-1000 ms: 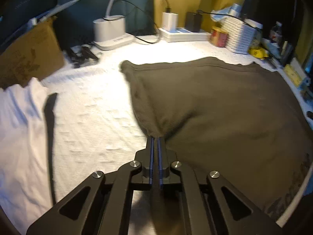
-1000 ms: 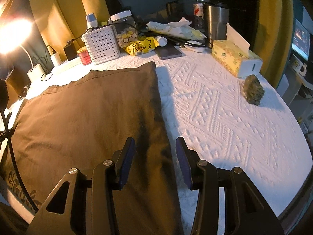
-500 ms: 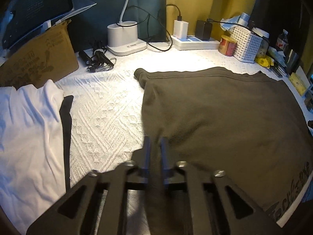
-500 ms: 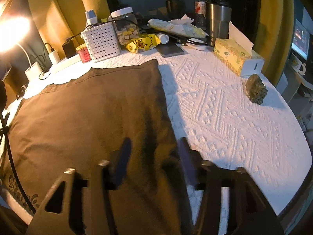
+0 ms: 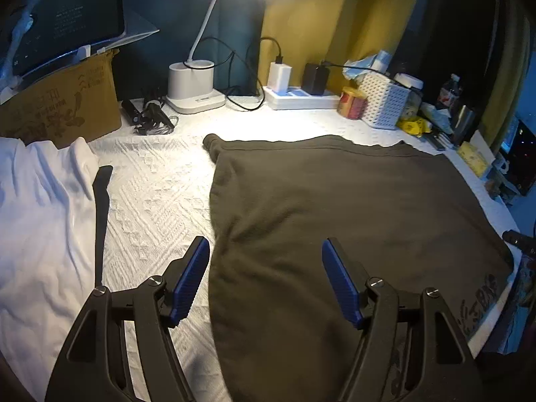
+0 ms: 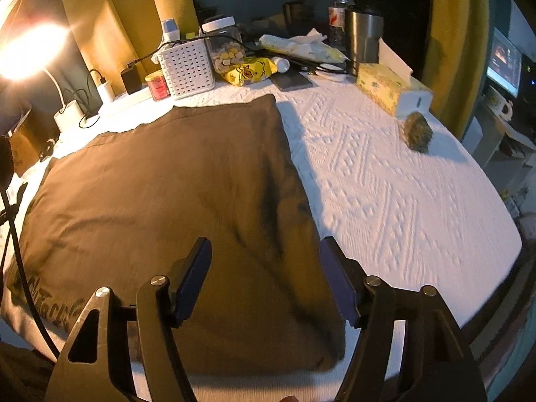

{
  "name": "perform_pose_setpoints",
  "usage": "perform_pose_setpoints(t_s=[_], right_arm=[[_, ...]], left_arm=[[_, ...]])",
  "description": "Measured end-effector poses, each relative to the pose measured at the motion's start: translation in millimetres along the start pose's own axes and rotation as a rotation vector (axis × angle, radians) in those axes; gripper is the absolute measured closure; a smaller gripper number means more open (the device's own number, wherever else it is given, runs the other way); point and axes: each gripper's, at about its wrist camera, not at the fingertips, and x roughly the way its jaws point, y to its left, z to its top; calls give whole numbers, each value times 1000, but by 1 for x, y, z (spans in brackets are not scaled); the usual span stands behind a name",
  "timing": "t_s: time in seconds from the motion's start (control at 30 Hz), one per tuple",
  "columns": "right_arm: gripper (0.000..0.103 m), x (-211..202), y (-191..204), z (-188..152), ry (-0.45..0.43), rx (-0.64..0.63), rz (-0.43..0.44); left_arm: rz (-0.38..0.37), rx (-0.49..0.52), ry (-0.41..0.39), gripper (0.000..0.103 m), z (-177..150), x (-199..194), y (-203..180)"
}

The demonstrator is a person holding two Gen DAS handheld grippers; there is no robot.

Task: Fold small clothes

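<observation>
A dark olive-brown garment point(image 5: 335, 207) lies flat on the white textured tabletop; it also shows in the right wrist view point(image 6: 167, 201). Printed lettering shows near its front edge. My left gripper point(image 5: 266, 278) is open and empty, above the garment's left edge near the front. My right gripper point(image 6: 264, 278) is open and empty, above the garment's right edge near the front. A white garment point(image 5: 40, 221) lies crumpled at the far left.
A cardboard box point(image 5: 60, 107), lamp base point(image 5: 192, 87) and power strip point(image 5: 301, 98) line the back. A white basket point(image 6: 186, 67), jar, steel tumbler point(image 6: 363, 38), tissue box point(image 6: 392, 88) and a small dark lump point(image 6: 417, 130) stand at the right. White tablecloth point(image 6: 402, 201) is bare right of the garment.
My left gripper was shut on the garment's left edge, then let go, opened wide and pulled back and up. My right gripper stayed open and shifted slightly back.
</observation>
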Motion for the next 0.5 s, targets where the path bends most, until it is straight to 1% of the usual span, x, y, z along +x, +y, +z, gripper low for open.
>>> perform_pose_setpoints(t_s=[0.1, 0.27, 0.5], right_arm=[[33, -4, -1, -16, 25, 10, 9], [33, -15, -4, -40, 55, 32, -6], [33, -26, -10, -58, 87, 65, -11]], left_arm=[[-17, 16, 4, 33, -6, -3, -3], [-29, 36, 5, 33, -12, -7, -5], [-52, 65, 6, 33, -15, -10, -10]])
